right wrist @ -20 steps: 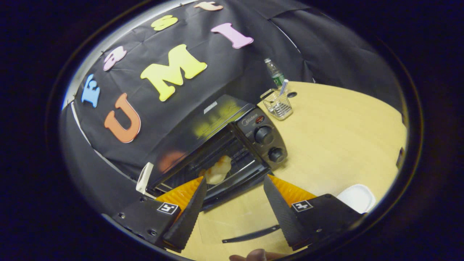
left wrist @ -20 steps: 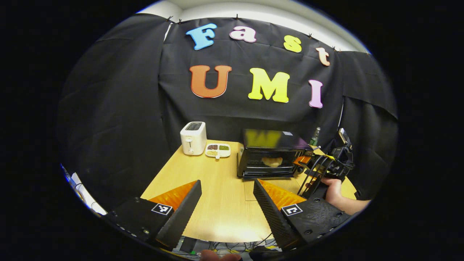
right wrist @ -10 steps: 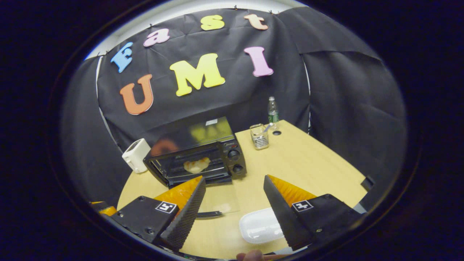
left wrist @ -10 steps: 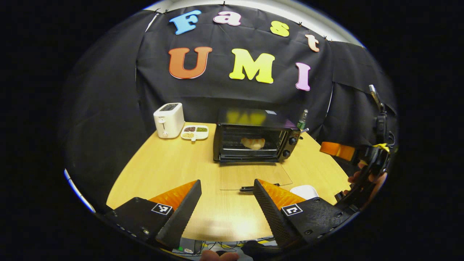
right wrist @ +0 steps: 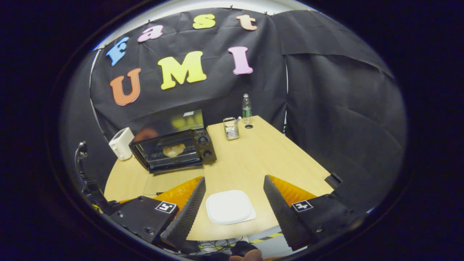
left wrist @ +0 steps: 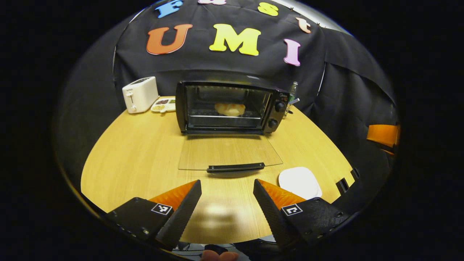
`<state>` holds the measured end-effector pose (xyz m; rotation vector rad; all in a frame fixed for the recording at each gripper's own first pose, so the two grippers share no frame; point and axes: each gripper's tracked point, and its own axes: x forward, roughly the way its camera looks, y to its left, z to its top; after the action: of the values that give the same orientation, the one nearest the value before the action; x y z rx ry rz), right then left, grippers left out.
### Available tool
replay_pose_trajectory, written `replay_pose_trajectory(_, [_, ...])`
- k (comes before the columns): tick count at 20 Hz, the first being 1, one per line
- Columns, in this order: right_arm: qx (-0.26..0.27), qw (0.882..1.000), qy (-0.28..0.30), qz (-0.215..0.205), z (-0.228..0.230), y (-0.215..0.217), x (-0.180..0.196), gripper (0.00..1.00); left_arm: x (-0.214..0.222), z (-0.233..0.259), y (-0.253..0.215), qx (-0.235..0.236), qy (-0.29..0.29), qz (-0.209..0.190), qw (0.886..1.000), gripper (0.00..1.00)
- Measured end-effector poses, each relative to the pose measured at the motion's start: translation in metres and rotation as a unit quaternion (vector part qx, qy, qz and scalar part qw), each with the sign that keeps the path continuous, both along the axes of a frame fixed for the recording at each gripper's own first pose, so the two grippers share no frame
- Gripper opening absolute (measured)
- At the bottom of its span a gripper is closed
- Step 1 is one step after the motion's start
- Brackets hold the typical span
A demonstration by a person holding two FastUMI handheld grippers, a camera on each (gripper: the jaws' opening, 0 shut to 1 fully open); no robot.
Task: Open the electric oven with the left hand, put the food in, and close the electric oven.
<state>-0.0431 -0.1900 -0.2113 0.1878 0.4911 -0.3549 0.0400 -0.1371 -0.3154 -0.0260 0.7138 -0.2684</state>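
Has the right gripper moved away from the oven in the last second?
Yes. The right gripper has backed off: the oven looks smaller and farther, and the white plate now lies between its fingers.

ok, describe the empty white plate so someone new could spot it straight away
Start at the black electric oven at the back of the wooden table, its glass door folded down flat. The white plate lies near the table's front edge, just right of the door's handle. It is the only flat, bare, rounded-square dish; the other white things are a tall toaster and a filled snack tray.
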Motion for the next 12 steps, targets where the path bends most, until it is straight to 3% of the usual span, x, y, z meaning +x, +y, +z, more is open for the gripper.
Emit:
replay_pose_trajectory(6, [-0.013, 0.999, 0.024, -0.045, -0.004, -0.034, -0.049, 1.0, 0.022, -0.052, -0.022, 0.009, 0.032, 0.013, 0.999, 0.94])
replay_pose_trajectory(7, [-0.014, 0.998, 0.03, -0.053, -0.006, -0.04, -0.056, 0.96, 0.025, -0.058, -0.024, 0.01, 0.035, 0.015, 0.999, 0.94])
replay_pose_trajectory(9, [-0.013, 0.997, 0.042, -0.064, -0.01, -0.048, -0.066, 1.0, 0.028, -0.07, -0.028, 0.012, 0.048, 0.019, 0.999, 0.94])
replay_pose_trajectory(12, [-0.015, 0.996, 0.043, -0.073, -0.008, -0.053, -0.072, 0.97, 0.035, -0.084, -0.028, 0.012, 0.059, 0.038, 0.998, 0.94])
